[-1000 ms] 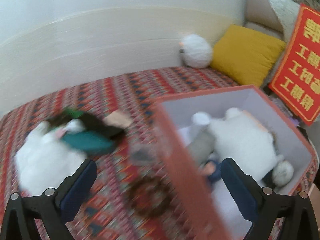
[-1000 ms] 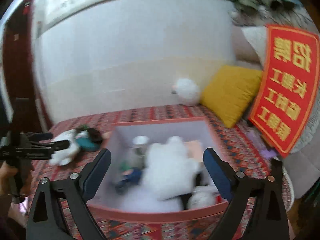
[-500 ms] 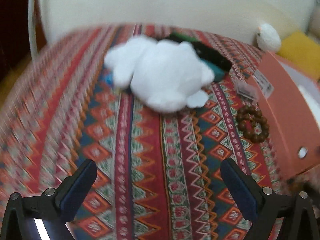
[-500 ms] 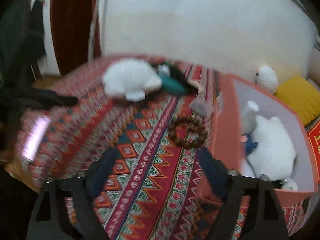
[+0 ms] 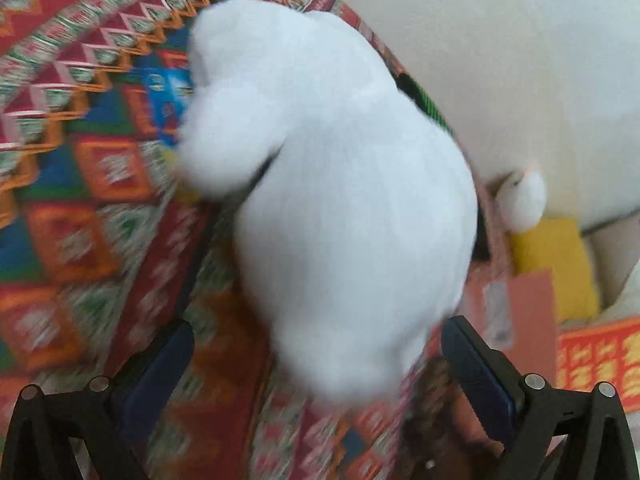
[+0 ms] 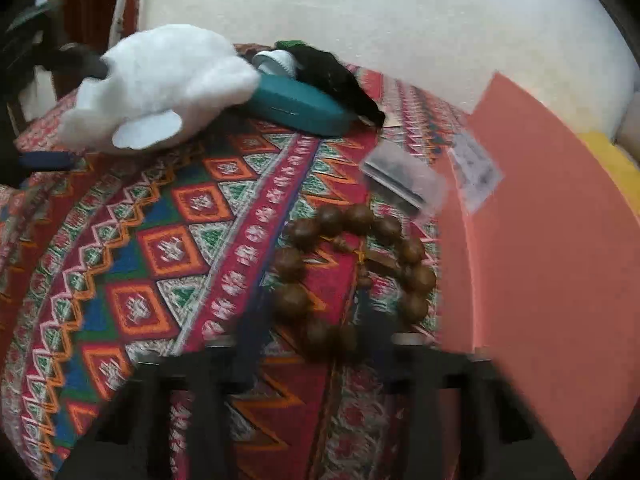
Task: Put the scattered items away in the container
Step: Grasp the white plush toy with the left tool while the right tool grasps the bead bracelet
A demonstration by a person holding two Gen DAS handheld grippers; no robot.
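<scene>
Both tongs are now swinging away from the salmon-orange cardboard box [image 6: 552, 264] and closing on the items lying loose on the red, zigzag-patterned woven bedspread [image 6: 168, 248]; half a second ago the left tongs were looking at the fluffy white plush toy [image 5: 340, 200] from well back, and now that toy is filling most of the left wrist view, so the approach to the next pick looks nearly complete. The left tongs [image 5: 316, 364] are standing wide open and holding nothing, with the plush toy's near end reaching down between the two dark blue pads [image 5: 476, 376] but touching neither as far as the blur allows; closing here would probably pinch the soft body. A blue printed packet [image 5: 168, 96] is peeking out from under the toy on the side away from the box. The right tongs [image 6: 316, 356] are also spread and empty, though motion blur is smearing the fingers, and they are hovering over the ring of brown wooden beads [image 6: 352, 272], which is lying just beside the box wall. Between the beads and the plush toy, farther from the box, a teal hard case [image 6: 296, 104] and a black fabric item [image 6: 332, 76] are resting against the toy, and a small clear plastic packet [image 6: 400, 180] is lying close to the box. Several things are waiting outside the box, so the tidying seems only partly done.
</scene>
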